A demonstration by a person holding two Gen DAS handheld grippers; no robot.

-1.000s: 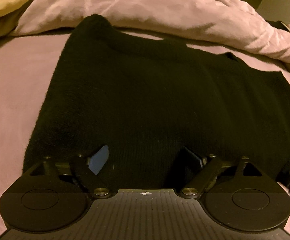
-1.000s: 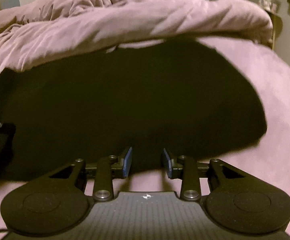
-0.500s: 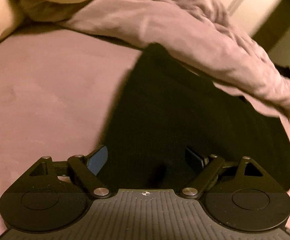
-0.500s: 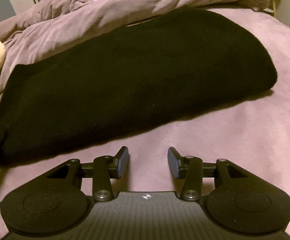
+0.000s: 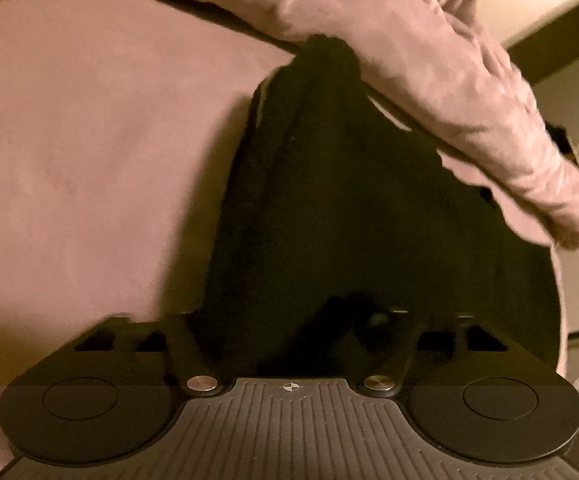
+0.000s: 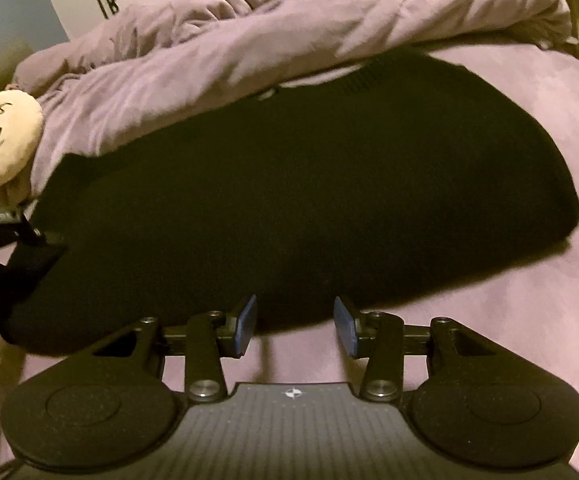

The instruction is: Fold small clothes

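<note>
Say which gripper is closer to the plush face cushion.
Left. The left gripper sits at the black garment's end just below the plush face cushion; the right gripper is at the garment's near edge, farther away.

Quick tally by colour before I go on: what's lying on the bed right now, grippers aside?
Black: 1, the knit garment.
Lilac: 2, the rumpled duvet and the bed sheet.
Cream: 1, the plush toy.
Total: 4.

Black knit garment point(image 6: 289, 200) matt, fuzzy; pink sheet point(image 5: 89, 160) soft cloth, duvet point(image 6: 249, 40) crumpled.
</note>
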